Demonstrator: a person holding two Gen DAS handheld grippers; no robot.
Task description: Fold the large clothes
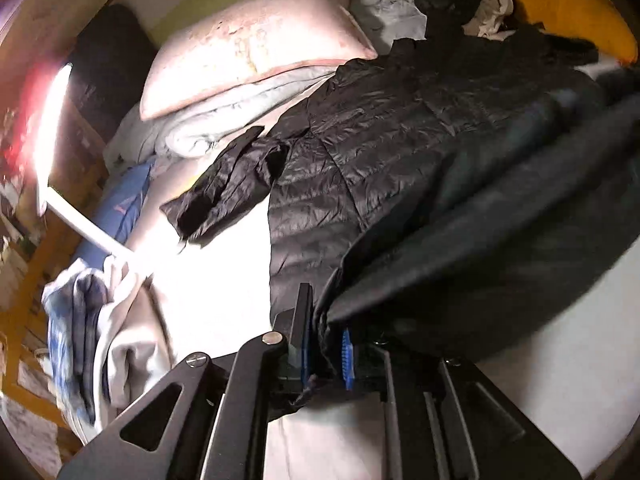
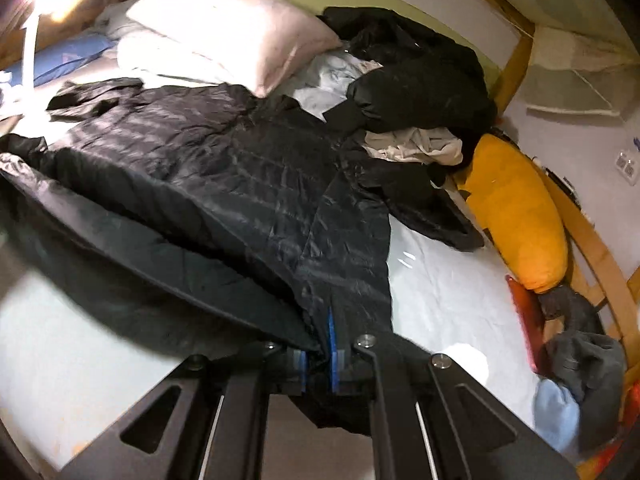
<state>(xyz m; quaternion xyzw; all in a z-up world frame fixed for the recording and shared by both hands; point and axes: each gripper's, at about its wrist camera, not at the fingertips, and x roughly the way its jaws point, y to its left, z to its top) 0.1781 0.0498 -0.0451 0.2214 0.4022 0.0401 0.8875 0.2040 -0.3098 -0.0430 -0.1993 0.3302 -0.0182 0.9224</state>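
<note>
The black jacket (image 2: pixel 224 168) lies spread on the bed (image 2: pixel 440 300), its collar end near the pillow (image 2: pixel 224 20). The left claw (image 1: pixel 326 344) pinches one corner of the hem, and the right claw (image 2: pixel 318 354) pinches the other corner — both hold the hem raised off the sheet. A yellow cushion (image 2: pixel 516 216) lies beside the jacket.

Bare sheet (image 2: pixel 452 292) right of jacket (image 2: pixel 224 168); pillow (image 2: pixel 224 20) blocks beyond.
</note>
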